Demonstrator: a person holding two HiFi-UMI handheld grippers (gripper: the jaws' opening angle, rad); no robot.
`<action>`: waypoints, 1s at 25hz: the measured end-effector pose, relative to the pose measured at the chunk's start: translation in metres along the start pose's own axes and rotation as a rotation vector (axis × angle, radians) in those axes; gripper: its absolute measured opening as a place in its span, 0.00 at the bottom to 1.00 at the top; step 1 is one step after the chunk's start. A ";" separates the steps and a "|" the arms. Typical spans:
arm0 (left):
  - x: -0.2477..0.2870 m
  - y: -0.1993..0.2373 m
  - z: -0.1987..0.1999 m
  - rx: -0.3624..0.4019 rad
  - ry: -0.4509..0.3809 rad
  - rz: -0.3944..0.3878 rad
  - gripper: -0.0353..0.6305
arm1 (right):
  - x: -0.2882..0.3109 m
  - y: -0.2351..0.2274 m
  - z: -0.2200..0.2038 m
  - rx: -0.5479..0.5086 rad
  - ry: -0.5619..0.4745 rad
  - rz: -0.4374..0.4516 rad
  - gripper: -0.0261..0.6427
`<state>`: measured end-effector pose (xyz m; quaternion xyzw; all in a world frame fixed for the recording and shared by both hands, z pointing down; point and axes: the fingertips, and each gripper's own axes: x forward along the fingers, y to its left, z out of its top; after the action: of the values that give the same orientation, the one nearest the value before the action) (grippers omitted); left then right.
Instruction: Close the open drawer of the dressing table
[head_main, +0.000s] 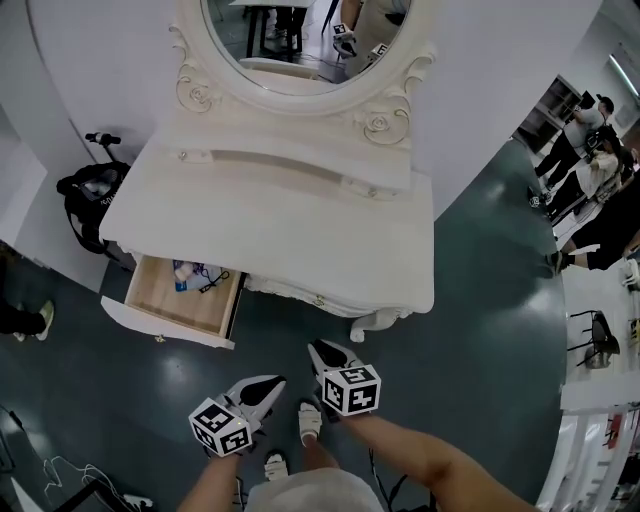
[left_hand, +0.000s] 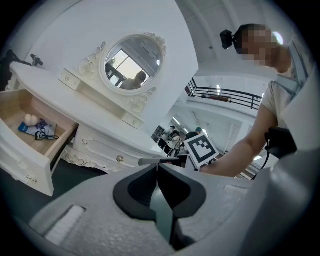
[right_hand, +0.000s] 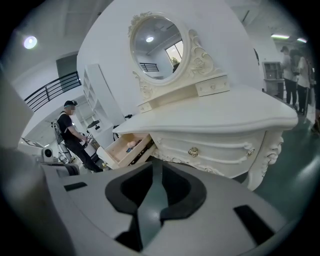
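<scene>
The drawer (head_main: 185, 300) stands pulled out at the left end of the dressing table (head_main: 300, 230), at about eight o'clock from the tabletop's centre, with small items (head_main: 195, 273) showing inside. Its front faces the person and is judged ready for a straight push. The left gripper (head_main: 268, 385) lies well apart from the drawer, which is at its ten o'clock. Its jaws meet at the tips and hold nothing. The right gripper (head_main: 322, 352) is farther off, jaws barely parted and empty. Closing has not begun, and the left gripper is judged better placed.
</scene>
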<state>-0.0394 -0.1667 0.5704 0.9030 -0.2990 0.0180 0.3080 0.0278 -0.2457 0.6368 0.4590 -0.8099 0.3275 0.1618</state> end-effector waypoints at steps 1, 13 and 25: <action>-0.002 -0.001 0.000 0.001 -0.002 0.001 0.07 | -0.004 0.003 -0.001 -0.011 -0.001 0.005 0.14; -0.026 -0.028 0.002 0.022 -0.011 -0.008 0.07 | -0.059 0.045 -0.006 -0.077 -0.049 0.108 0.14; -0.058 -0.066 0.002 0.057 -0.021 -0.022 0.07 | -0.120 0.100 -0.006 -0.178 -0.123 0.194 0.13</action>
<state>-0.0507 -0.0957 0.5198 0.9147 -0.2917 0.0135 0.2793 0.0059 -0.1292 0.5353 0.3818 -0.8845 0.2399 0.1196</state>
